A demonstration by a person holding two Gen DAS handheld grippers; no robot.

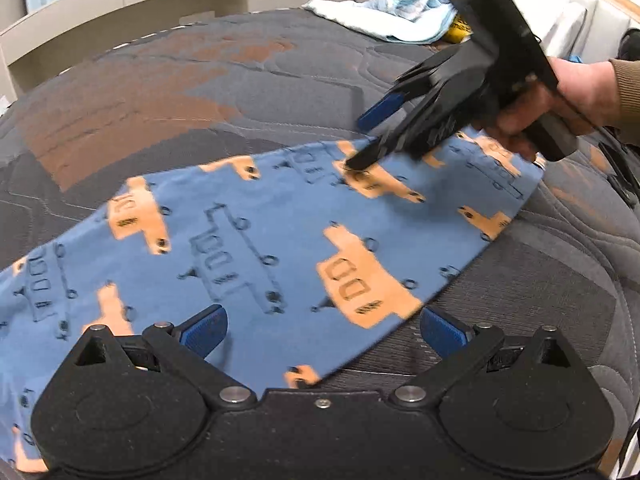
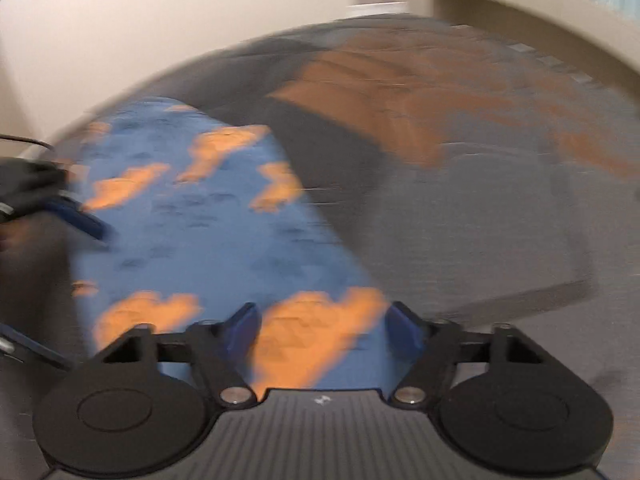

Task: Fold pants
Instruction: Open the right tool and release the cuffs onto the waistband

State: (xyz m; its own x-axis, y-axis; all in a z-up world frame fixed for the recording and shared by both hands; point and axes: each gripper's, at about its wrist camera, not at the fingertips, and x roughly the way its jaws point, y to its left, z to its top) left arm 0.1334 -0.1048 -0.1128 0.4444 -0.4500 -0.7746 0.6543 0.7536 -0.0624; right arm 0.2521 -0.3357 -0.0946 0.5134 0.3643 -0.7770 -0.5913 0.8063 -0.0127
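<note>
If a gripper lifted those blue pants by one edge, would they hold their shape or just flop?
Probably flop: the pants lie thin and flat, following the quilted bed. They look light, like soft knit. Likely not slippery, since the cloth looks matte rather than glossy.

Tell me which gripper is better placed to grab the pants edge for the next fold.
Probably left. The left gripper is open, straddling the near edge of the blue pants. The right gripper hovers over mid-fabric, not an edge.
</note>
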